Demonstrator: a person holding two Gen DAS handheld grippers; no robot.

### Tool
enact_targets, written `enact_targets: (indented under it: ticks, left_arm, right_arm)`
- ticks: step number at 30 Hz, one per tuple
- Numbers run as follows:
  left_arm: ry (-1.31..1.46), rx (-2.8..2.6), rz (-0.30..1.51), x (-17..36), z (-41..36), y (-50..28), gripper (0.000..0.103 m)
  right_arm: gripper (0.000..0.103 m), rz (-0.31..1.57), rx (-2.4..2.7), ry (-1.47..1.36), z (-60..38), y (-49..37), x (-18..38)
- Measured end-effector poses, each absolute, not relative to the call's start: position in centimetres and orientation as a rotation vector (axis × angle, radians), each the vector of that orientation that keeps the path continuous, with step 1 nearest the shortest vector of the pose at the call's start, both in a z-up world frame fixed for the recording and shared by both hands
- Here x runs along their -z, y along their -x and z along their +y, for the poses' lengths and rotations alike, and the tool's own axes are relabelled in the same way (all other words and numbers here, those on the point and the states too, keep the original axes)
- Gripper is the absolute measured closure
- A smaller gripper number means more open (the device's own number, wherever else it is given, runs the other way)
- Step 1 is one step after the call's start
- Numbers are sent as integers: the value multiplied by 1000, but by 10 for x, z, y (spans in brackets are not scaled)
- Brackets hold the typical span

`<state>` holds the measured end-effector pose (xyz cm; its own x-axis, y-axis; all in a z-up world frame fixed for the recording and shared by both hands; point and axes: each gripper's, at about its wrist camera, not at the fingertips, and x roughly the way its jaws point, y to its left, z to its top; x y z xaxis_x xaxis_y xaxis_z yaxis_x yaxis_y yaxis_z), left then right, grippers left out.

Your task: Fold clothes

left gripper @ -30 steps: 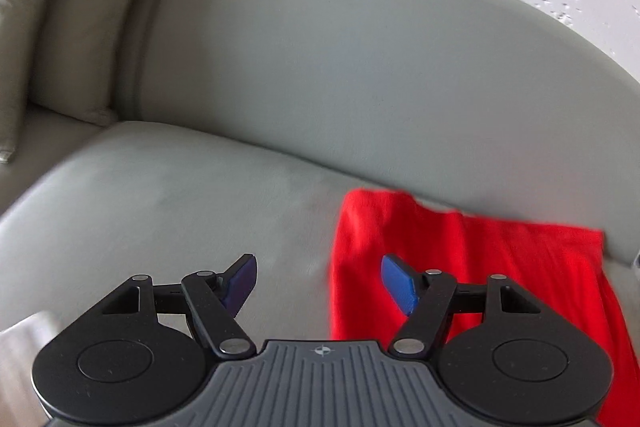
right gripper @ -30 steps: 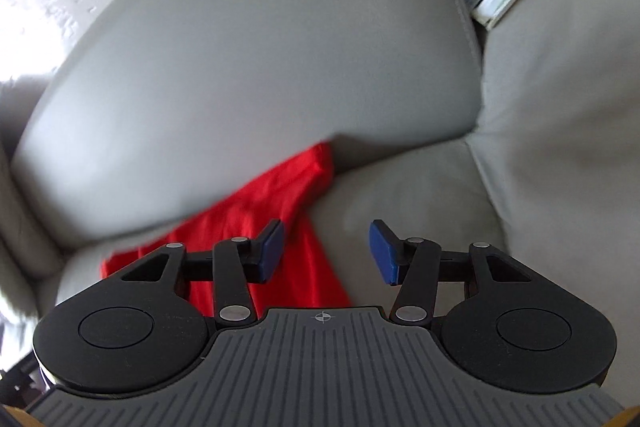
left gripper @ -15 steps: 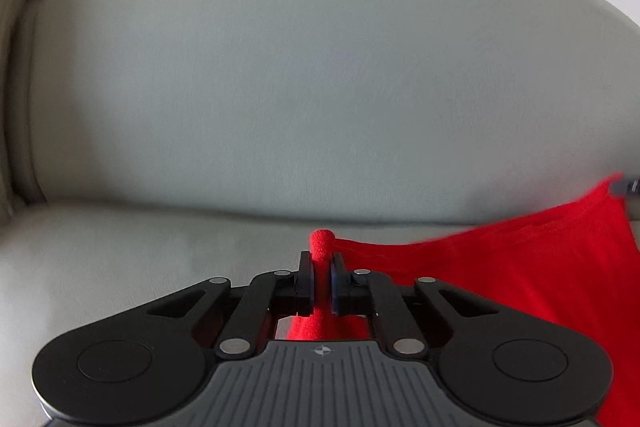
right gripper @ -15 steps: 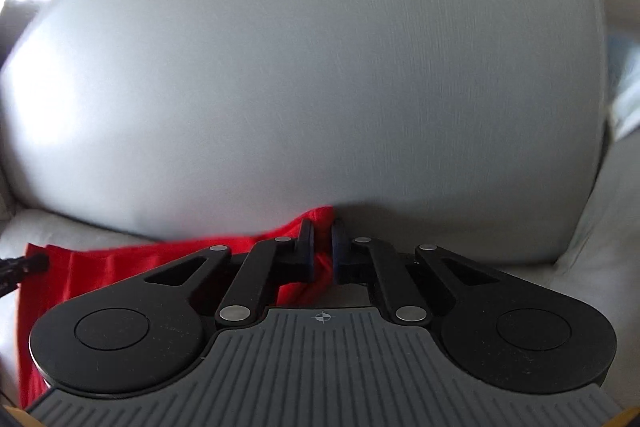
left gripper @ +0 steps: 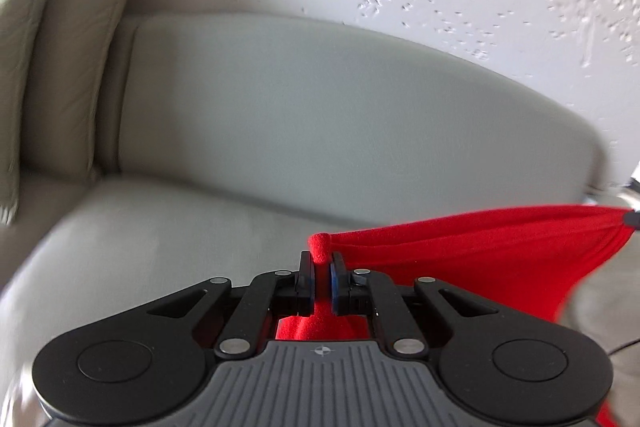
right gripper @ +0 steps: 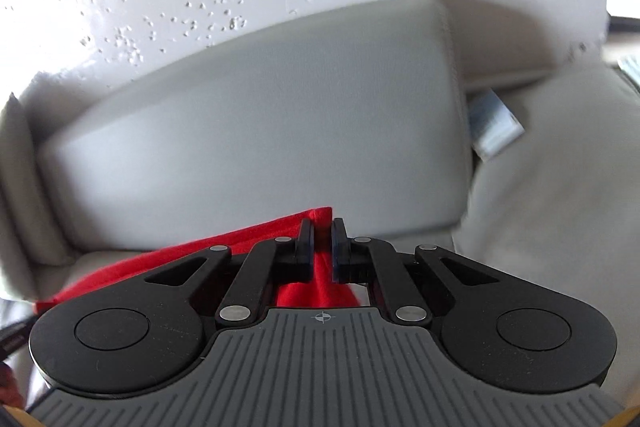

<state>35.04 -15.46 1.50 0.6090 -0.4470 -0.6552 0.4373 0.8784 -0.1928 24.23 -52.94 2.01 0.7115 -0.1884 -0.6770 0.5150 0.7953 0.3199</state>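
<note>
The left hand-held gripper [left gripper: 320, 269] was clenched on one corner of the red stretchy knit garment [left gripper: 480, 259]; the right hand-held gripper [right gripper: 320, 237] pinched the other. The cloth ran taut between them, lower frame, before the grey leather sofa [left gripper: 320, 115].

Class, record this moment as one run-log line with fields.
left gripper: shut on red garment corner | right gripper: shut on other corner | garment: stretched between, above sofa | step: fold not yet made

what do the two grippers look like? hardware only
Left gripper and right gripper match: black linkage arms with silver pivot pins, round black side housings, blue finger pads, ribbed grey body with a small crosshair mark. No sleeves visible.
</note>
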Motion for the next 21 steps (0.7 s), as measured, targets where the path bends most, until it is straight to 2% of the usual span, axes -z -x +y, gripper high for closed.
enact_targets:
  ticks: [6,11,17,21]
  left_arm:
    - [55,563,888,-32,-121,-255,96]
    - [-3,556,913,-6,-101,-192,96]
    - [-62,489,878,54,-94,-147,96]
    - [-50,471,800,37,-105,-176,96]
  right_arm:
    - [96,709,353,-620,-511,-112,-48]
    - [96,774,367,-672,-497,-41,-16]
    - [96,843,446,-742,-491,-9,62]
    - [96,776,441,-708,-496,-18,44]
